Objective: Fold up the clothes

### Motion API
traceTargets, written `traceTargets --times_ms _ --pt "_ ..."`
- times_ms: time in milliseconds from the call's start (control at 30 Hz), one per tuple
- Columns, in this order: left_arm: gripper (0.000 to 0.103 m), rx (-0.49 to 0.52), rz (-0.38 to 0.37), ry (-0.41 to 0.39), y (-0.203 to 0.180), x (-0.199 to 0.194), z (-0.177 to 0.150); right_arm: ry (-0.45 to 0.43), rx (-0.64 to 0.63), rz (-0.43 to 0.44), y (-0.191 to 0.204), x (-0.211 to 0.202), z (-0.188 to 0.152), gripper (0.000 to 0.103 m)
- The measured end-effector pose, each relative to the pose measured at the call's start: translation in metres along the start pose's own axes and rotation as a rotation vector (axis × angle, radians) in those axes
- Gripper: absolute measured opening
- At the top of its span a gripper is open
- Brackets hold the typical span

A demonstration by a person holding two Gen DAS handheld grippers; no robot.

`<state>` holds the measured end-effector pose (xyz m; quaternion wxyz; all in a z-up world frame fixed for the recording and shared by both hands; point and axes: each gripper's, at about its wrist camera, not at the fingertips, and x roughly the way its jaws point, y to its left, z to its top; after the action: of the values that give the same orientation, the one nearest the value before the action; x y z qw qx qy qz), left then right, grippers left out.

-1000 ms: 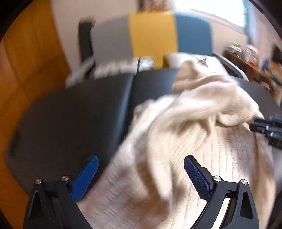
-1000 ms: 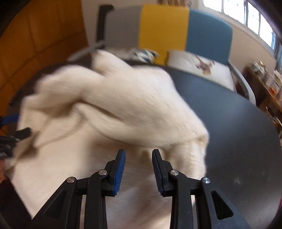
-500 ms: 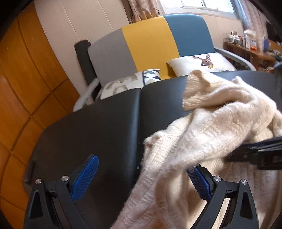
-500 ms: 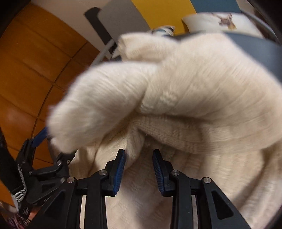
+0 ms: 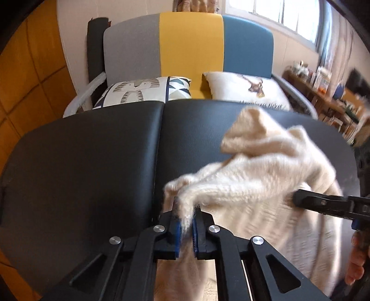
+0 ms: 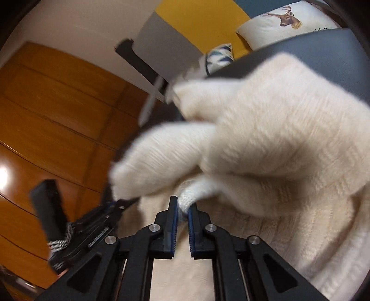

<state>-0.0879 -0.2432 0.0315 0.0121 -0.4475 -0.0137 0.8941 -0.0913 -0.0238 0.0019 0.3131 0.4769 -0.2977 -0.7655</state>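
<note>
Sofa behind black table, sweater bunched, cushions

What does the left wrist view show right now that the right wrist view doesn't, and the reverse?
Only the left wrist view shows the bare left half of the black table, the tiger cushion, the window and the cluttered shelf. Only the right wrist view shows the right gripper shut on a knit fold, and the wide wooden wall. Both show the cream sweater, the deer cushion, the striped sofa back and the left gripper, whose jaws have just been closing and now pinch the sweater's edge.
</note>
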Motion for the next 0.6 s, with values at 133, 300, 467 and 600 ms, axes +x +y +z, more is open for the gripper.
traceTargets --times_ms 133,300,467,600 --pt "0.007 -0.066 -0.034 0.005 0.021 -0.009 0.021 -0.077 0.018 0.060 0.002 -0.046 0.011 0.007" --pt "0.007 -0.098 -0.046 0.015 0.034 -0.013 0.034 -0.181 0.027 0.074 -0.002 -0.095 0.037 0.007" --pt "0.007 -0.090 -0.034 0.036 0.047 -0.005 0.043 -0.267 0.054 0.015 -0.035 -0.142 0.068 0.007" --pt "0.007 -0.128 -0.022 0.088 0.063 0.013 0.044 -0.310 0.116 -0.018 -0.064 -0.167 0.080 0.007"
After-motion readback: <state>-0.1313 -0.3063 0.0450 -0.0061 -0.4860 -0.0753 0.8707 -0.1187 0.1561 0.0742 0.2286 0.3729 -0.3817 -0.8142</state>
